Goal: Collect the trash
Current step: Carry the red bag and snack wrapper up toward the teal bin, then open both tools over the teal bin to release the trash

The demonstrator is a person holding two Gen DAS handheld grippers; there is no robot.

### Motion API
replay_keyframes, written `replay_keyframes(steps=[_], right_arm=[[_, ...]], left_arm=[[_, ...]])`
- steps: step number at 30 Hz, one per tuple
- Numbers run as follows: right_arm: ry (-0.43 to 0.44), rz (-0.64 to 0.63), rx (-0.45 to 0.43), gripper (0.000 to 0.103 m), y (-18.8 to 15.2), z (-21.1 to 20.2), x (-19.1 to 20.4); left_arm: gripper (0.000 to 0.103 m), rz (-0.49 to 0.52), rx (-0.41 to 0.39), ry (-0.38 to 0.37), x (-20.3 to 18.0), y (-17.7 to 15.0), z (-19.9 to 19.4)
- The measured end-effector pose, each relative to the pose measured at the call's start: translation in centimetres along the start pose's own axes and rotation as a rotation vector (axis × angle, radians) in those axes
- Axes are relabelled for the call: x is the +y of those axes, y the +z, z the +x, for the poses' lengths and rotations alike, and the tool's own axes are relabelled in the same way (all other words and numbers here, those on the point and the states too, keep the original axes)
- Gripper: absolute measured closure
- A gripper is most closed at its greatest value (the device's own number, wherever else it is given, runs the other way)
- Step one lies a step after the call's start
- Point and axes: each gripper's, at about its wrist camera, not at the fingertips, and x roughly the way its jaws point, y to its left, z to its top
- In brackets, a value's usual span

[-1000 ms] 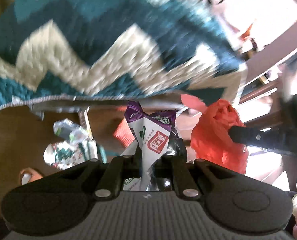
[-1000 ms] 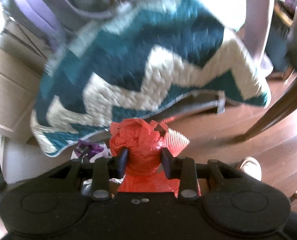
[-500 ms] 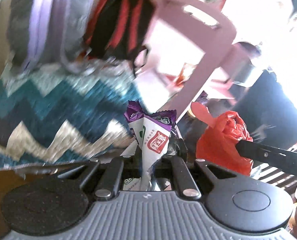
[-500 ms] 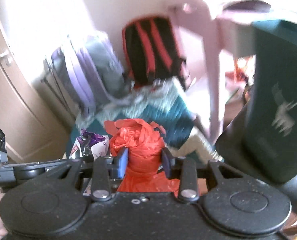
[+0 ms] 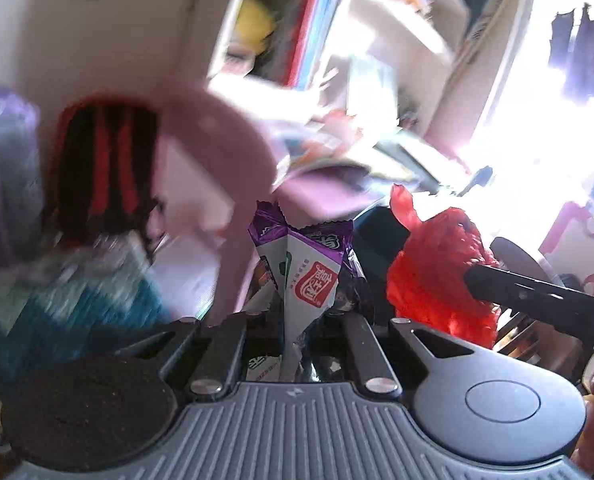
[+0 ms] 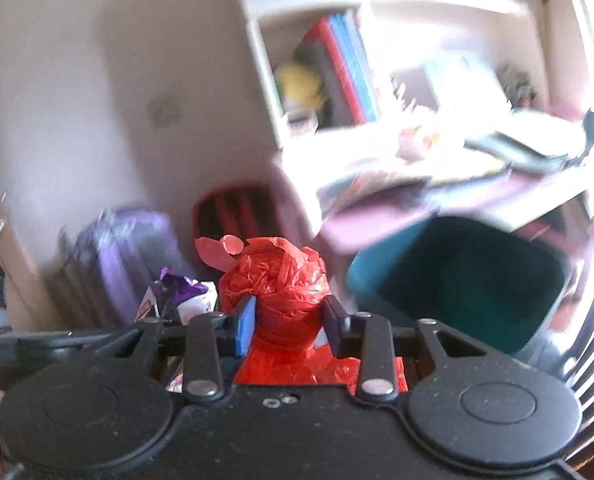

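Left wrist view: a purple-and-white wrapper stands upright between the jaws of the left gripper, which are drawn in narrow and pinch it, its crimped purple top rising above the fingertips. Just to its right hangs a crumpled red bag, held from the side by the right gripper, whose black finger reaches in from the right edge. Seen from the right wrist, the same red bag sits between that gripper's blue-padded jaws, which are closed partway and squeeze its twisted neck, the loose top bunched above the pads (the rest spills down behind the jaws). The wrapper shows just left of it, near but apart. Beyond the bag, to the right, stands a teal bin with its dark mouth open, tucked under a cluttered, blurred counter. Against the wall behind are a black-and-red backpack, a purple suitcase and a white bookshelf.
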Motion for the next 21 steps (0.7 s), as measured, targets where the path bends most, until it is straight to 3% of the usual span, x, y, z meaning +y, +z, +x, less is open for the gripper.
replay_keyframes(steps=[5, 10, 21], right_arm=[[-0.050, 0.036, -0.098, 0.068, 4.0, -0.6, -3.0], [-0.103, 0.089, -0.130, 0.068, 5.9, 0.2, -6.4], [-0.182, 0.221, -0.094, 0.068, 5.0, 5.4, -14.1]], left_arm=[[0.094, 0.077, -0.061, -0.057, -5.5, 4.4, 1.4], [0.094, 0.116, -0.080, -0.096, -9.7, 6.8, 4.1], [0.094, 0.046, -0.074, -0.182, -12.8, 8.6, 12.3]])
